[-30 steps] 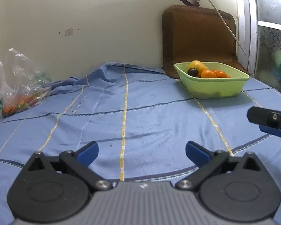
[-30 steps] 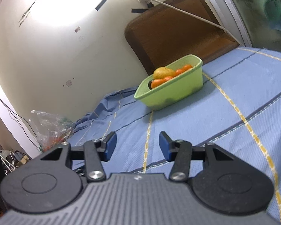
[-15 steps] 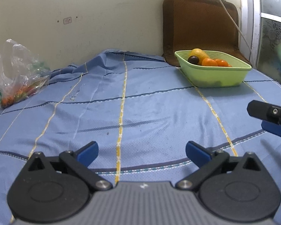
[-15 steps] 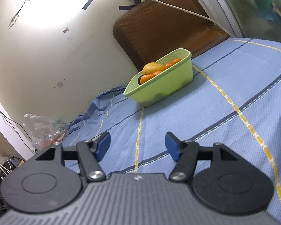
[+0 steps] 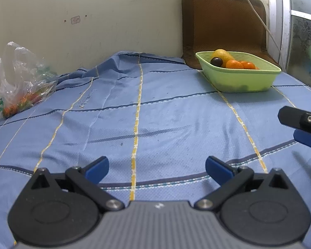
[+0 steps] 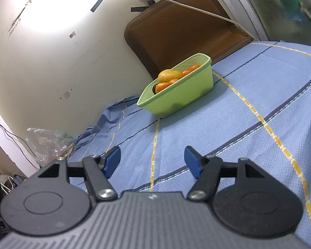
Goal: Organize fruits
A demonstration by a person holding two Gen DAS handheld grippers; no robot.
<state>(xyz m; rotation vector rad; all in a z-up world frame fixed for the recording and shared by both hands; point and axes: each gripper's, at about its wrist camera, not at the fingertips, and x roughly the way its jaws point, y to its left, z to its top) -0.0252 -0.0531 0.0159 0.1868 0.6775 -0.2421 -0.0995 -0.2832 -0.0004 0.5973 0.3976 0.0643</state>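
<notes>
Blue cloth with yellow and dark stripes [image 5: 155,108] covers the surface, cream wall behind, brown mat [image 5: 224,20] leaning in the upper right corner. Can't tell if it's a bed or a tabletop under the cloth.

Green basket [image 5: 238,78] sits upper right in the left wrist view, centre in the right wrist view [image 6: 176,95]. In it: a yellow fruit [image 5: 221,54], a dark round fruit [image 5: 216,61], oranges [image 5: 235,64]. No loose fruit on the cloth. Clear plastic bag [image 5: 20,87] at the left edge by the wall has orange and green bits inside, possibly more fruit, too blurry to say.

Left gripper [image 5: 157,169]: fingers wide apart, nothing between them, over bare cloth. Right gripper [image 6: 152,160]: fingers apart, empty; they have just been opening, with only cloth behind them. It also pokes in at the right edge of the left wrist view.

Judgement: this reads as a pause between picks.
- Choose the source first: the bag at left looks like the only one.
- Left gripper is the nearer side for the bag.
- Thin plastic will bunch, so pin or lift it by an edge and keep the fingers wide until a fruit is framed.
- Close gently on round fruit, across its middle, or it rolls out.
- Basket is well apart from both grippers; carry low and release over an open spot.
</notes>
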